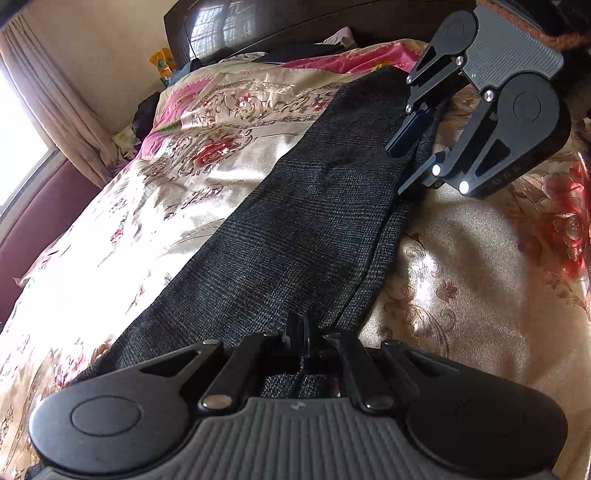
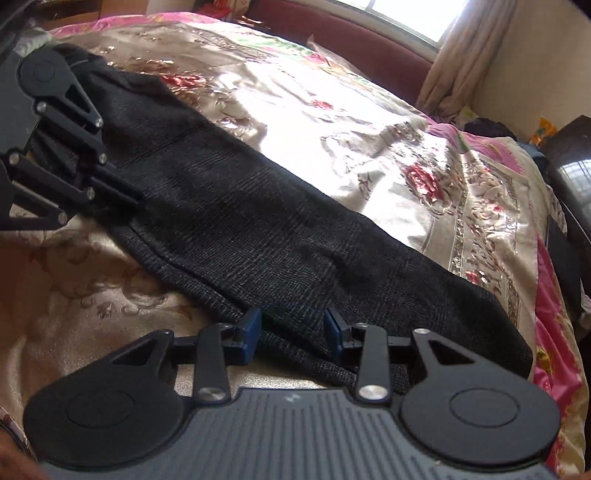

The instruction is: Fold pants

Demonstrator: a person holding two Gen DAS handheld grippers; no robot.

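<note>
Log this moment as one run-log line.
task: fold pants | left gripper: shut on pants edge | right gripper: open over pants edge | pants: flat lengthwise on floral bedspread

Daylight from window [image 2: 406, 14] blows out satin bedspread [image 2: 295, 96] w/ glare; fisheye bends edges, corners dim.

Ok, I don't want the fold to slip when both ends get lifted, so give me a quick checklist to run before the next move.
1. Left gripper shut on the dark grey woven pants: ok.
2. Right gripper closed on the fabric: not ok, its blue-padded fingers stand apart.
3. Fabric lies between the right fingers: ok.
4. Pants lie long and fairly flat on the shiny floral bedspread: ok.
5. Both legs stacked evenly: cannot tell.
</note>
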